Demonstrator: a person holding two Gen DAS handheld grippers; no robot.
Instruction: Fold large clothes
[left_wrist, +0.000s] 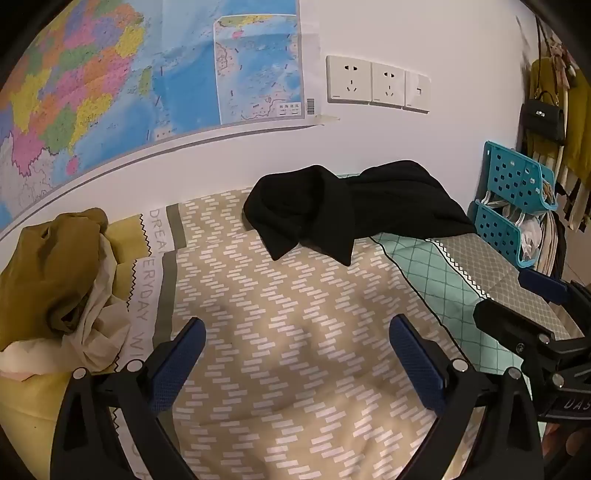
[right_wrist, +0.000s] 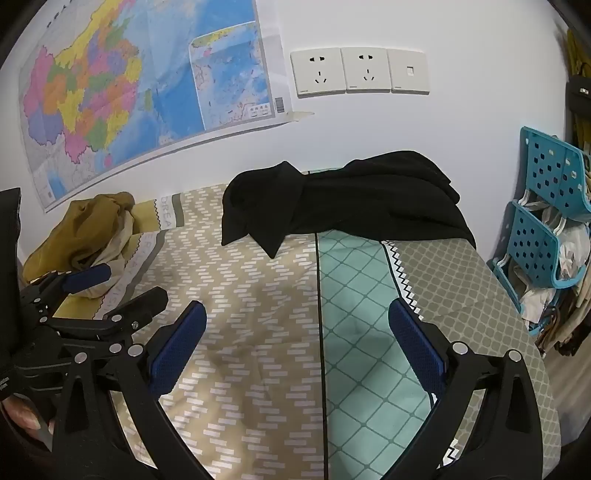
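Now your left gripper (left_wrist: 297, 354) and right gripper (right_wrist: 297, 343) gape empty over patterned bedspread (right_wrist: 258, 314); black garment (right_wrist: 340, 195) crumpled by wall, map (right_wrist: 129, 92) above.

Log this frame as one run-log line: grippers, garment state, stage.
left gripper: open, empty | right gripper: open, empty | black garment: crumpled at bed's far edge, untouched | stage: folding not begun

Map (left_wrist: 110, 74) cut off at frame edge, bedspread (left_wrist: 280, 332) lettering partly hidden by mustard cloth (left_wrist: 55, 266)
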